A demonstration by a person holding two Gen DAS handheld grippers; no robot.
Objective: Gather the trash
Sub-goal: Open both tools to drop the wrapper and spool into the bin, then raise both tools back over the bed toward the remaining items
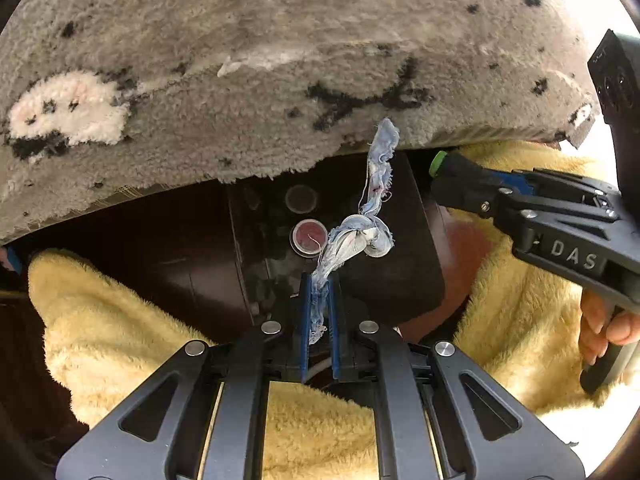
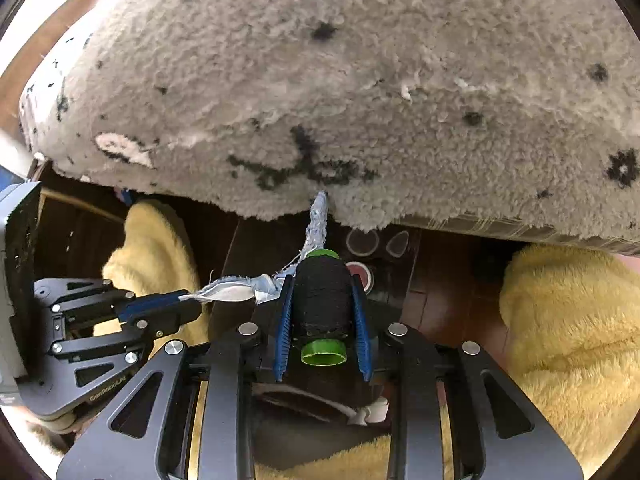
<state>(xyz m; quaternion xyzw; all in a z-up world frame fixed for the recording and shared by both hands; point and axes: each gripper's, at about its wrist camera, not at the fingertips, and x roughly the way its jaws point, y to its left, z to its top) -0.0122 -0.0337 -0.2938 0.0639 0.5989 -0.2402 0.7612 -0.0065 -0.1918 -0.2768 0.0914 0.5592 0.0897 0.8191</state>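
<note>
In the left wrist view, the left tongs (image 1: 320, 300) were pinched narrow on the frayed end of a pale blue scrap of cloth (image 1: 360, 236). The scrap ran forward from between the blue pads (image 1: 305, 316), bunched into a knot above a dark brown box-like thing (image 1: 400, 264), then rose as a thin strip to the edge of a shaggy grey rug (image 1: 280, 60) with black flecks and a white patch. Two round buttons, one reddish (image 1: 309, 236), showed on the dark thing beside the knot. Yellow fleece (image 1: 120, 320) lay on both sides and below. At the right, the right tongs (image 1: 452, 184) reached in sideways, a green tip showing at their end; a hand (image 1: 604, 328) held their grip.

In the right wrist view, the right tongs (image 2: 322, 280) were closed on a spool of black thread (image 2: 320, 300) with green ends, its axis lying along the fingers. The cloth scrap (image 2: 232, 292) stretched from the left tongs (image 2: 180, 300), which gripped it at the left, across to just beside the spool; its strip climbed past the spool's far end to the rug (image 2: 360, 80) edge. Yellow fleece (image 2: 572, 320) lay at either side over a dark wood floor (image 2: 440, 300).
</note>
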